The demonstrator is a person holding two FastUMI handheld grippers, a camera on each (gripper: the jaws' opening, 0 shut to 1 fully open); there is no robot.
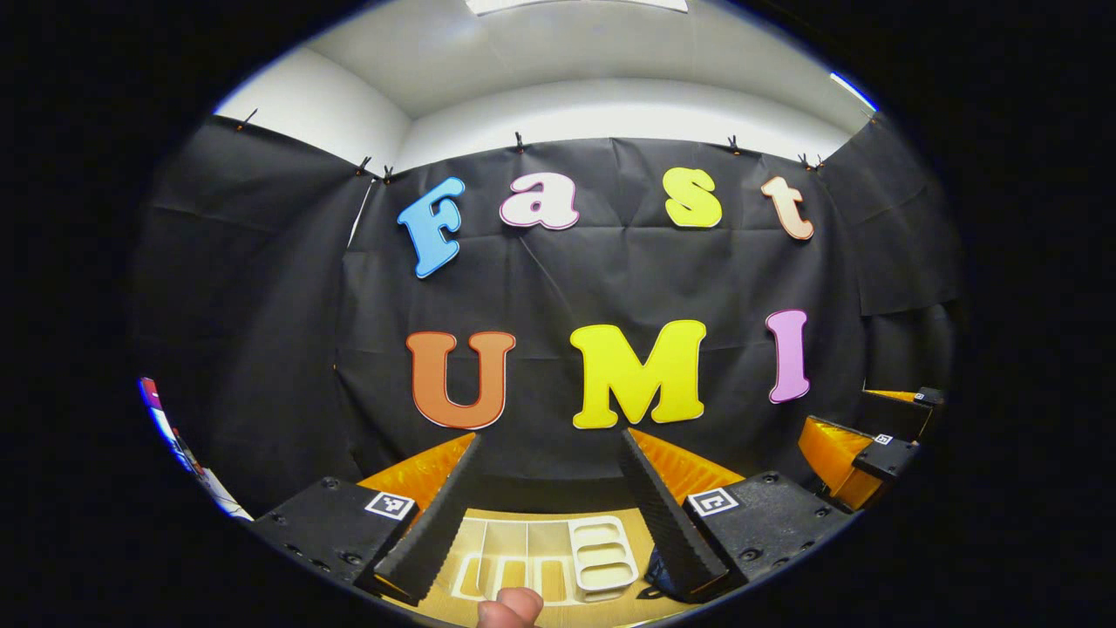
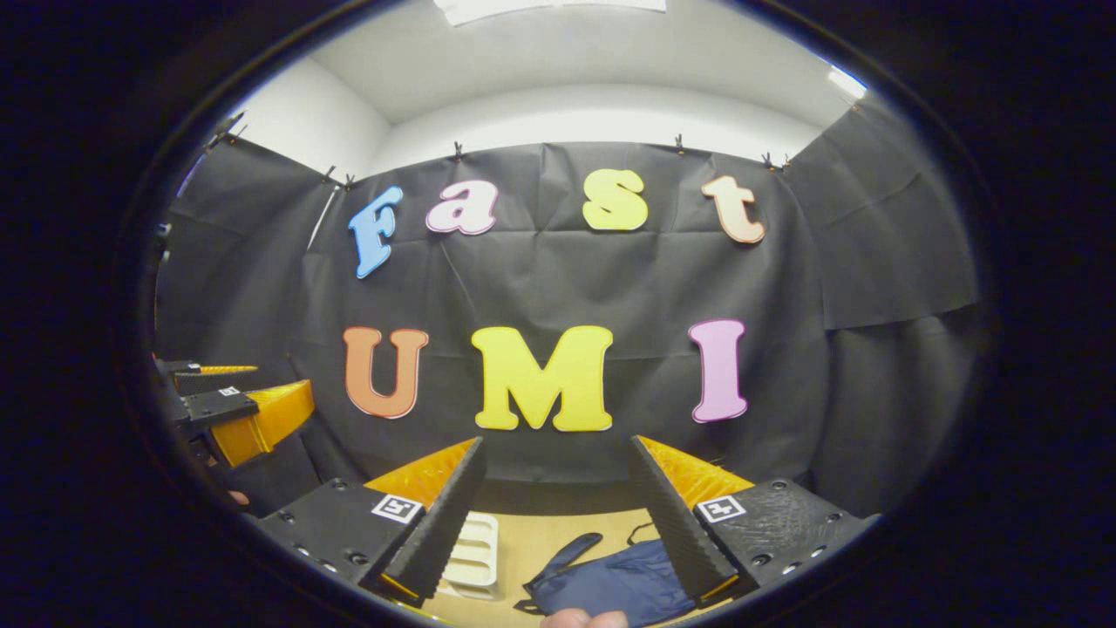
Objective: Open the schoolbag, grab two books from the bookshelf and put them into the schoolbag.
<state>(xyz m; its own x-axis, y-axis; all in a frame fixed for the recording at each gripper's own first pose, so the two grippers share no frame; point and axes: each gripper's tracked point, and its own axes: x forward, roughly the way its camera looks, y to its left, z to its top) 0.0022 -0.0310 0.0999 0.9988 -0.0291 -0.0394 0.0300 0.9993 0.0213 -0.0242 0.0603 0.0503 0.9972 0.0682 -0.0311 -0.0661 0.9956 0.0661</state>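
My left gripper (image 1: 551,436) is held up level and open, with nothing between its fingers. Below it on the wooden table (image 1: 610,523) lies a white slotted bookshelf rack (image 1: 545,558); I cannot make out any books in it. My right gripper (image 2: 558,440) is also open and holds nothing. Under it on the table lies the dark blue schoolbag (image 2: 610,580), flat, with a strap curling to its left. The rack's end (image 2: 475,549) lies left of the bag. Each gripper appears off to the side in the other's view: the right gripper (image 1: 872,453) and the left gripper (image 2: 231,410).
The black cloth wall (image 1: 610,279) stands close behind the table, with white wall and ceiling above. A fingertip (image 1: 510,606) pokes in at the bottom edge of the left gripper view, and another fingertip (image 2: 584,619) in the right gripper view.
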